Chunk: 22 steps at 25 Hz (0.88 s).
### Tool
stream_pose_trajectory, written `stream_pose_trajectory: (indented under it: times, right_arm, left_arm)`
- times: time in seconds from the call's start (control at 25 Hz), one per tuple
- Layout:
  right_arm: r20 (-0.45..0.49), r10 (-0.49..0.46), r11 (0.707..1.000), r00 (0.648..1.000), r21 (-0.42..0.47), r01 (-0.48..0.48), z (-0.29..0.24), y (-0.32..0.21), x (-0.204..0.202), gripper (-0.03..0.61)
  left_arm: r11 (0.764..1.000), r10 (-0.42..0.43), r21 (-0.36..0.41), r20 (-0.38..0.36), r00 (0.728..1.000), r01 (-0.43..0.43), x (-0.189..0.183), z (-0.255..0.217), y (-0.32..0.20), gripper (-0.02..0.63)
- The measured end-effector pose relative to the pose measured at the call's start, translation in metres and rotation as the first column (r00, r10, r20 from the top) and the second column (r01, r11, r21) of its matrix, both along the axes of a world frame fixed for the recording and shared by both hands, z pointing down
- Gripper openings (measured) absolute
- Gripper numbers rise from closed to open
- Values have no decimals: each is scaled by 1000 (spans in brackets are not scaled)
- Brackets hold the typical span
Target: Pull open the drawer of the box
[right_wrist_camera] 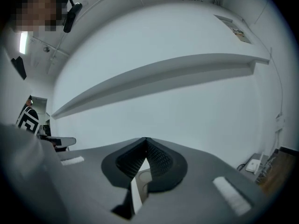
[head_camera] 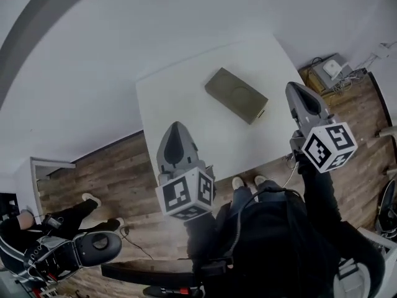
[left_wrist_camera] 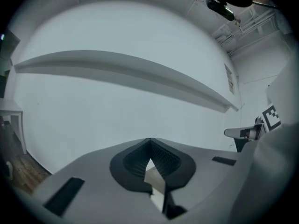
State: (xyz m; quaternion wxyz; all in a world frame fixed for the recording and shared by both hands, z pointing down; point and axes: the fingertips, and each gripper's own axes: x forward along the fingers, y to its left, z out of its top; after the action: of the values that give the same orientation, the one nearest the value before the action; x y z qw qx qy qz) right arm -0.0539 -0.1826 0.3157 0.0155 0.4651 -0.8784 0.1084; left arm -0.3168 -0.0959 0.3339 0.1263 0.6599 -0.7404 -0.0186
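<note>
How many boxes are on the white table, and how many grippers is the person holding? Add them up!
Box on the table: 1
Grippers, the left gripper and the right gripper: 2
Total: 3
</note>
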Motion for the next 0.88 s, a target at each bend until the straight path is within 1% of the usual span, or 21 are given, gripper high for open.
stream_pose_trajectory:
  times: [0.2,0.32,0.4,0.52,0.6,0.72,0.88]
  right_arm:
    - [-18,57,998,998,-35,-58,7,6,49,0]
    - [-21,64,996,998,-56,-65,16,9,69,0]
    - [-13,33,997,999,-76,-34,24,11,75,0]
    - [7,-74,993,997,-88,74,34,18,73,1]
    - [-2,-119,988,993,-99,118,43,18,71,1]
    - [1,-139,980,990,-145,138,64,16,73,2]
    - [1,-138,961,990,-240,134,105,16,80,2]
  left_arm:
    - [997,79,6,-5,997,-79,49,-7,-16,-3]
    - [995,103,3,-6,995,-103,73,-3,-20,-3]
    - [994,108,-16,-2,994,-108,87,4,-22,-3]
    - [991,124,-43,11,992,-124,108,11,-22,-3]
    - [989,139,-54,13,990,-138,120,15,-23,-3]
    - [986,146,-78,8,989,-145,134,27,-25,-3]
    - [979,156,-134,12,988,-153,149,58,-23,-3]
